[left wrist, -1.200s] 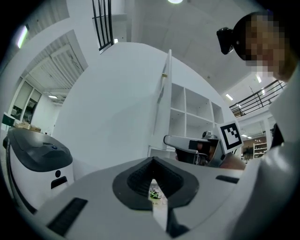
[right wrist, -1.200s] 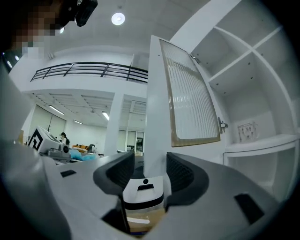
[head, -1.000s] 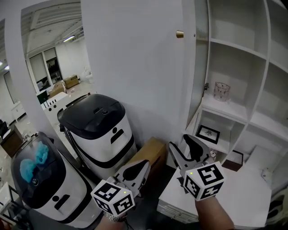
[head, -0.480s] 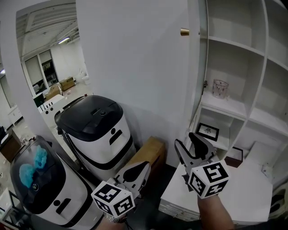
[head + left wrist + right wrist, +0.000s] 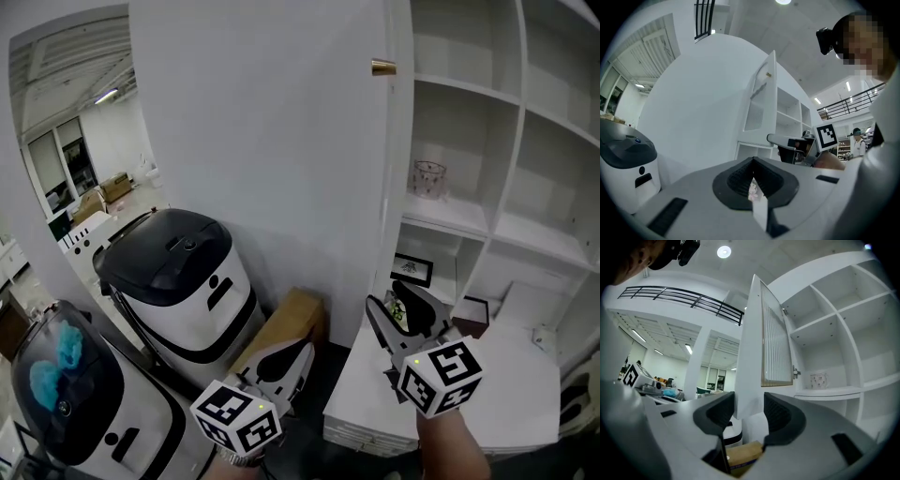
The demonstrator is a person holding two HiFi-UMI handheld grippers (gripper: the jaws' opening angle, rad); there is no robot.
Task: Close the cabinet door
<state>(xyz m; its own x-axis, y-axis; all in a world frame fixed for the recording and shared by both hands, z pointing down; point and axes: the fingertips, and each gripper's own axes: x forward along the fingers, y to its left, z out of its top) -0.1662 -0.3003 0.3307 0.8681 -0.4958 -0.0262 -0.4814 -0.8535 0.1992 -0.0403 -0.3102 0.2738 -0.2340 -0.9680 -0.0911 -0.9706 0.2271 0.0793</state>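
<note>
The white cabinet door [image 5: 272,159] stands swung open, its brass knob [image 5: 382,67] near its free edge, with the open shelves of the cabinet [image 5: 511,239] to its right. My right gripper [image 5: 396,302] is low, in front of the door's bottom corner. Its jaws are apart and closing. In the right gripper view the door's edge [image 5: 752,366] shows in the gap between the pads of the right gripper [image 5: 749,413], untouched. My left gripper [image 5: 286,354] hangs lower left, away from the door. The left gripper [image 5: 752,180] has its jaws shut with nothing held.
A glass [image 5: 429,178] and a framed picture [image 5: 411,269] sit on the shelves. A cardboard box [image 5: 286,323] lies at the door's foot. Two white-and-black machines [image 5: 178,272] [image 5: 66,384] stand to the left. A low white platform [image 5: 487,384] lies under my right hand.
Both grippers have drifted a little toward the cabinet, the right one nearer the door's lower edge. The door has not visibly swung.
</note>
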